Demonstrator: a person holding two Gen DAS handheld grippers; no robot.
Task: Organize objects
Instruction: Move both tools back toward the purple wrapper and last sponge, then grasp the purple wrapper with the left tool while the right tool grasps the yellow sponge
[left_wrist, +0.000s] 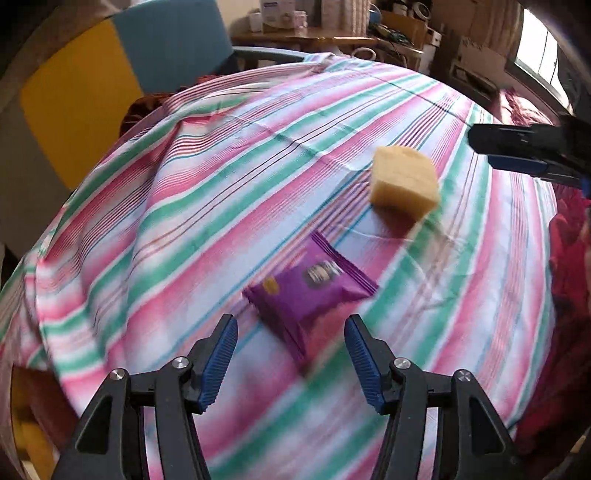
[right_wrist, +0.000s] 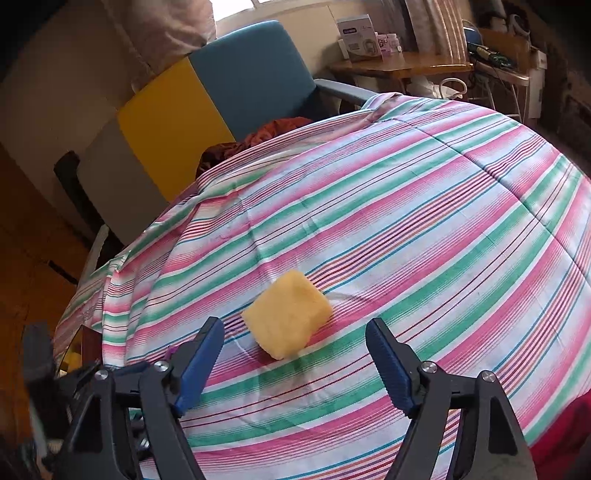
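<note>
The left claw (left_wrist: 291, 345) hangs above the striped cloth (left_wrist: 192, 206) that covers the worktop, its two blue ribbed pads spread wide with nothing between them. Just beyond its fingertips a purple snack packet (left_wrist: 310, 295) lies flat on the cloth, its near corner reaching into the gap between the pads without touching either one. The left wrist view is motion-blurred, so the print on the packet cannot be read.

Farther in along the cloth, apart from the packet and toward the right side of the worktop, a yellow sponge (left_wrist: 404, 182) rests on the cloth. In the left wrist view the right claw enters from the right edge as a dark arm with blue pads, beside and beyond the sponge.

In the right wrist view the right claw (right_wrist: 295, 354) is likewise spread wide and holds nothing. The sponge (right_wrist: 288, 319) sits on the cloth (right_wrist: 406, 221) just ahead of the gap between the fingertips, clear of both pads.

Past the far edge of the worktop stand a blue chair (right_wrist: 255, 77), a yellow panel (right_wrist: 166, 122) beside it, and a wooden side table (right_wrist: 399, 66) carrying boxes.
</note>
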